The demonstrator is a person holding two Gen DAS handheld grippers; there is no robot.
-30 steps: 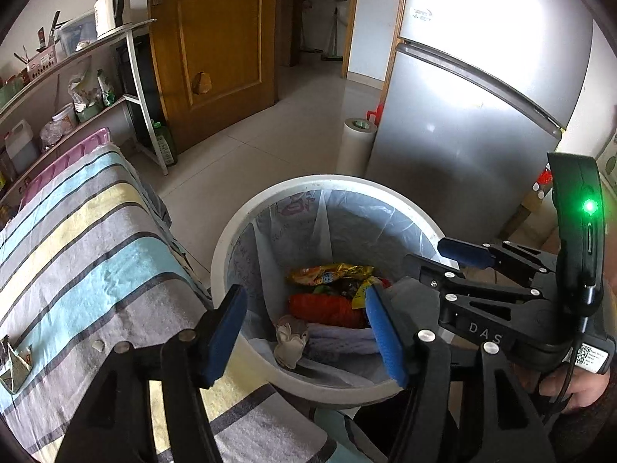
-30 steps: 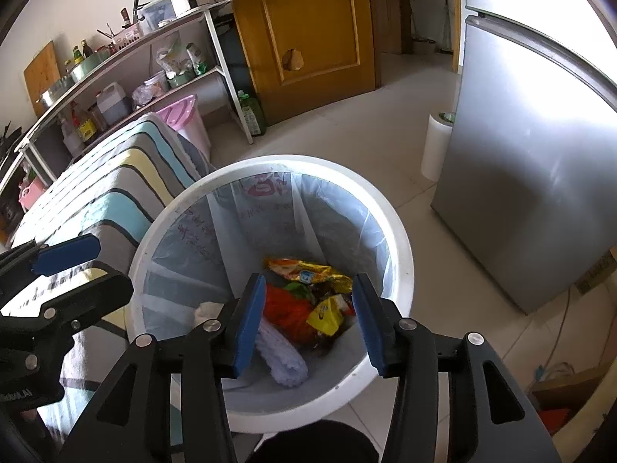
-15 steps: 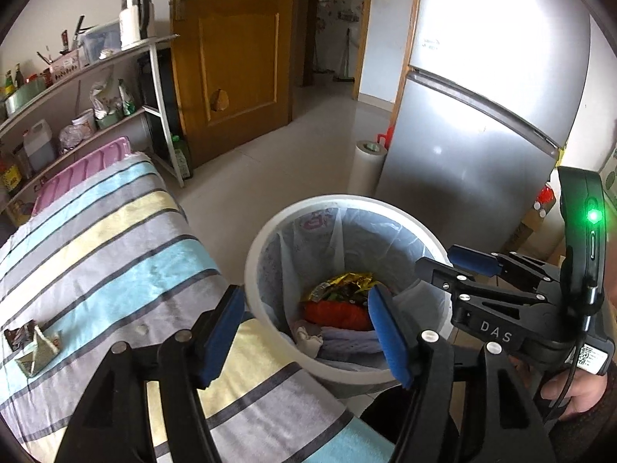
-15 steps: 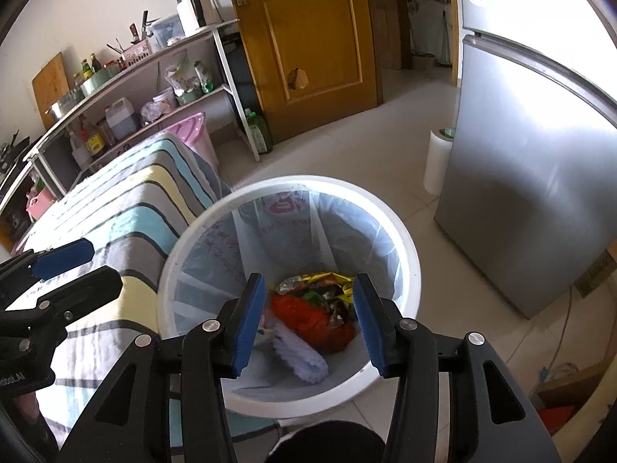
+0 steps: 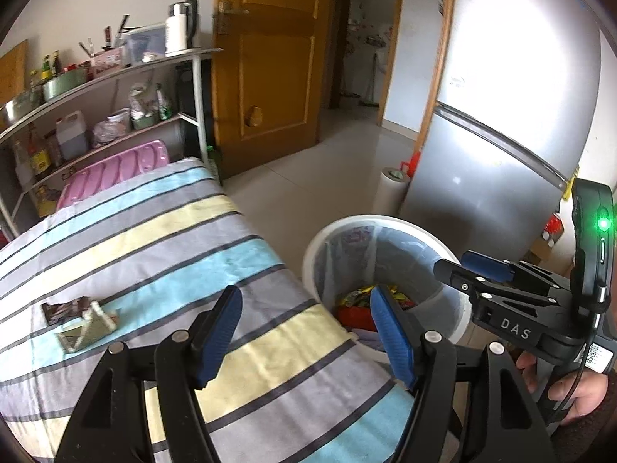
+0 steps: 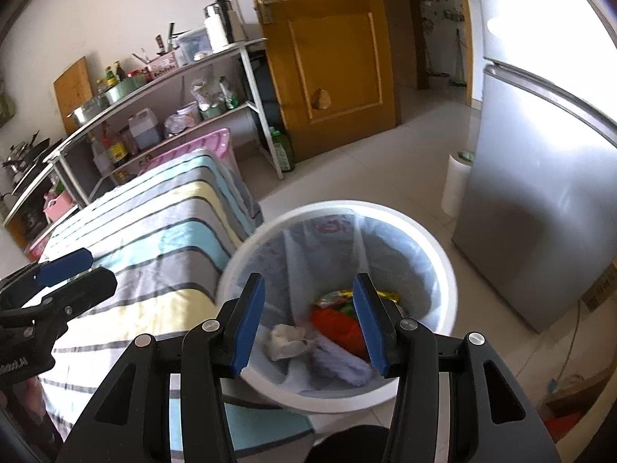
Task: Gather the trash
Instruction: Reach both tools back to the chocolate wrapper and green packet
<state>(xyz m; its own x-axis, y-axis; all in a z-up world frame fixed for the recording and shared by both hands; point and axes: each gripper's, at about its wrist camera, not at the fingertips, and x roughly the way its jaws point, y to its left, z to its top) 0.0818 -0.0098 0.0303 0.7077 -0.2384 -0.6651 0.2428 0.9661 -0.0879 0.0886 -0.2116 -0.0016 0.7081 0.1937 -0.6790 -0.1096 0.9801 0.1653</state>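
Both empty, the left gripper (image 5: 304,332), jaws just widening, hangs over the cloth (image 5: 162,239), wrappers (image 5: 83,322) at nine o'clock; the right gripper (image 6: 308,322), apart, over the bin (image 6: 443,270).

1. The bin (image 5: 385,227) is showing only part of its load in the left view: the near blue finger (image 5: 389,332) and the bin's own near wall are covering most of the trash (image 5: 356,301).
2. In the right view, the right gripper (image 6: 308,324) is hiding part of the red wrapper (image 6: 335,324) behind its right-hand finger.
3. The bin's rim is smearing with blur there.
4. The fridge (image 6: 540,212) is running off the right edge in both views.
5. The scraps (image 5: 83,326) on the striped cloth (image 5: 173,239) are staying too small to identify.
6. The shelf (image 6: 154,88) clutter is reading too small to name.
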